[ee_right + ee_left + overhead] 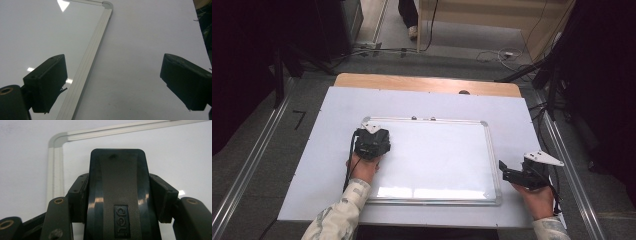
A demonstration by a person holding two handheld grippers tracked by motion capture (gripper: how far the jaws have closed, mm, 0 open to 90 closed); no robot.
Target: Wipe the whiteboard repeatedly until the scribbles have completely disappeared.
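From above, the left gripper (pixel 371 143) presses a black eraser onto the whiteboard (pixel 447 150) near its ten o'clock corner. Its own view shows the jaws clamped on the eraser (pixel 117 195); flat, even strokes would wipe best. The right gripper (pixel 112 82) hangs wide open beside the frame's three o'clock edge.

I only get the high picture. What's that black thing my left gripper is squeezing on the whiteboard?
Observer: In the left gripper view, the left gripper is shut on a black eraser that bears a raised "deli" mark.
Operator: Where on the board is it?
Observer: Near a rounded corner of the whiteboard frame; the surface around it looks clean.
Operator: Is my other gripper holding anything?
Observer: No. The right gripper is open and empty, with one jaw over the frame edge and the other over the white sheet.
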